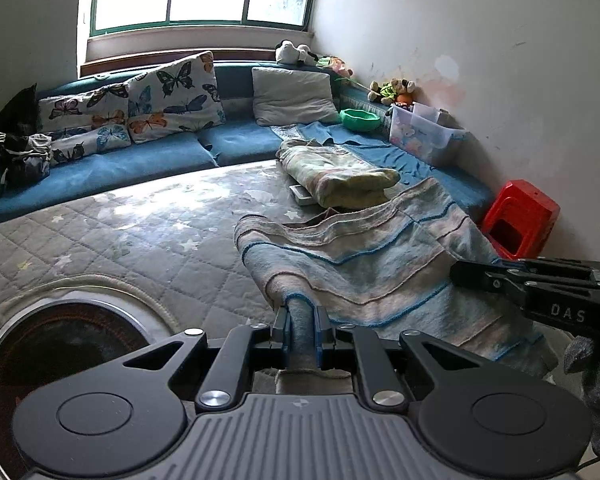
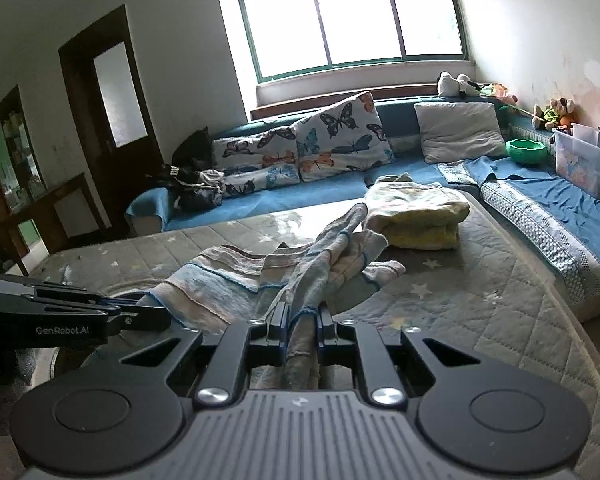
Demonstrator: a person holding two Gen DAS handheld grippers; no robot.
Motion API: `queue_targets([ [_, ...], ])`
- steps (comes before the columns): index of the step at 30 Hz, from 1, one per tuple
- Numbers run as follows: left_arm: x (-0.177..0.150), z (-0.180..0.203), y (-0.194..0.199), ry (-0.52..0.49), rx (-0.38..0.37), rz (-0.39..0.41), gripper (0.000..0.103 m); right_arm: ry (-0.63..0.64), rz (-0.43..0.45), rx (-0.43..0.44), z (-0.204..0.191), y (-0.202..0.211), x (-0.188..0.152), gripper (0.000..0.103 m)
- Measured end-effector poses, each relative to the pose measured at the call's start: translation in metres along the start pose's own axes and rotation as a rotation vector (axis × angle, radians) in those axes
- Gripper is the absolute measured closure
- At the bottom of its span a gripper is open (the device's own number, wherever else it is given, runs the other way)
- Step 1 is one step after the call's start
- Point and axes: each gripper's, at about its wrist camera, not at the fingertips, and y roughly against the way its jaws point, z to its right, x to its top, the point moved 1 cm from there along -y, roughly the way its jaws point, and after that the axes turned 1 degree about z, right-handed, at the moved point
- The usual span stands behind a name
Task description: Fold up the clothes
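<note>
- Left wrist view: the left gripper point(image 1: 301, 322) is clenched on a bunched edge of the striped garment point(image 1: 364, 256), which stretches away from it over the quilted mattress point(image 1: 120, 240). The right gripper point(image 1: 456, 274) grips the same garment at its right side.
- Right wrist view: the right gripper point(image 2: 303, 318) pinches a twisted strip of the striped garment point(image 2: 228, 280); a folded yellow cloth point(image 2: 416, 216) lies beyond it on the mattress.

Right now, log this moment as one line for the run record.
task: fold clothes | left gripper: shut on striped garment | right gripper: shut on striped garment | folded pile: behind, on quilted mat
</note>
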Motion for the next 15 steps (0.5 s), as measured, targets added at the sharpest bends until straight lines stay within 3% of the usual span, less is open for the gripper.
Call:
queue_targets([
  [15, -0.011, 0.005, -0.036, 0.024, -0.007, -0.081, 0.091, 0.009, -0.081, -0.027, 0.021, -0.028, -0.011, 0.091],
])
